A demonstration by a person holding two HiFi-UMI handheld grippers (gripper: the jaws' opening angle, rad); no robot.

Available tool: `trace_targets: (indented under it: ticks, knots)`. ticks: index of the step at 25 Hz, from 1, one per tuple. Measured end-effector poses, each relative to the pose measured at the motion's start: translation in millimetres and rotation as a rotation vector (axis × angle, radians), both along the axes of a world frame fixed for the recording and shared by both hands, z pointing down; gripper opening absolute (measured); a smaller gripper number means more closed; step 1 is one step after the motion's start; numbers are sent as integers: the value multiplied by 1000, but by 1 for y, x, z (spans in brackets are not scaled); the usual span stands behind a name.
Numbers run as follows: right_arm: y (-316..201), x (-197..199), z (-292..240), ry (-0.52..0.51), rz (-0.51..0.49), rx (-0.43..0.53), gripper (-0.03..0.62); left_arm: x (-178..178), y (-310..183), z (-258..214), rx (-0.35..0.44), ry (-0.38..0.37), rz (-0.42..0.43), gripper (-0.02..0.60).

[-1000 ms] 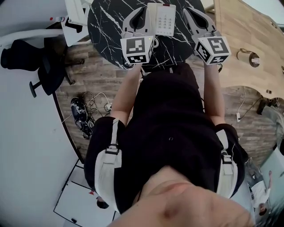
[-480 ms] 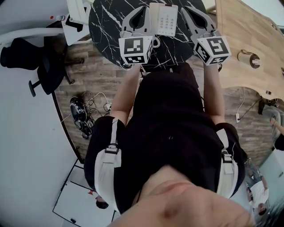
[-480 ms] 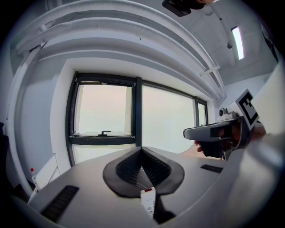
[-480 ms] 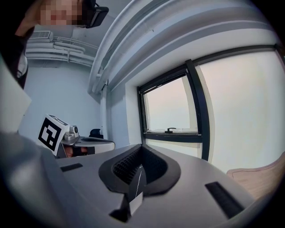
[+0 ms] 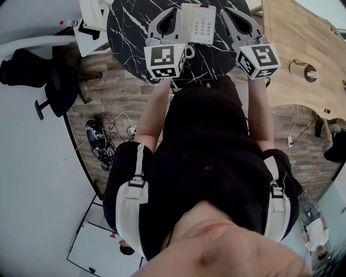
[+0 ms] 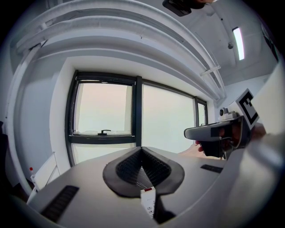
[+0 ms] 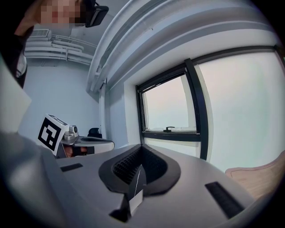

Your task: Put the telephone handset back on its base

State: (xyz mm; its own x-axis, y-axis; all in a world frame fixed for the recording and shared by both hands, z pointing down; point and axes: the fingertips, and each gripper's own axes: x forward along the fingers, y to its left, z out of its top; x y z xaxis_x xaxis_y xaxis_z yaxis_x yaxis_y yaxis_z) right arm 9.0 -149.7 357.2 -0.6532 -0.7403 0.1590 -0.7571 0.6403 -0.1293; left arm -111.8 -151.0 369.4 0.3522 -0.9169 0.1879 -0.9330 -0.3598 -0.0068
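Observation:
A white telephone point(image 5: 198, 23) with a keypad lies on the round black marble table point(image 5: 130, 27), and its coiled cord point(image 5: 189, 52) hangs at the near edge. I cannot make out where the handset lies. My left gripper point(image 5: 173, 12) rests just left of the phone and my right gripper point(image 5: 227, 12) just right of it. In the left gripper view the jaws point(image 6: 142, 148) meet with nothing between them, tilted up toward a window. The right gripper point(image 7: 141, 165) is shut the same way. A white sliver of the phone point(image 6: 148, 201) shows under the left jaws.
A dark office chair point(image 5: 32, 70) stands at the left, with cables point(image 5: 100, 138) on the wooden floor beside it. A white object point(image 5: 92, 16) sits by the table's left edge. A light wooden surface point(image 5: 303, 38) lies to the right. The person's body fills the lower head view.
The head view has shifted slightly. Both grippers keep their places on either side of the phone.

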Motion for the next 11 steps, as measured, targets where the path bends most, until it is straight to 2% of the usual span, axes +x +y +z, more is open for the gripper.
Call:
trace_targets:
  ticks: [11]
  knots:
    - [-4,0,1,9,-2,-2,29,1,-6,2,-3,0,5,15]
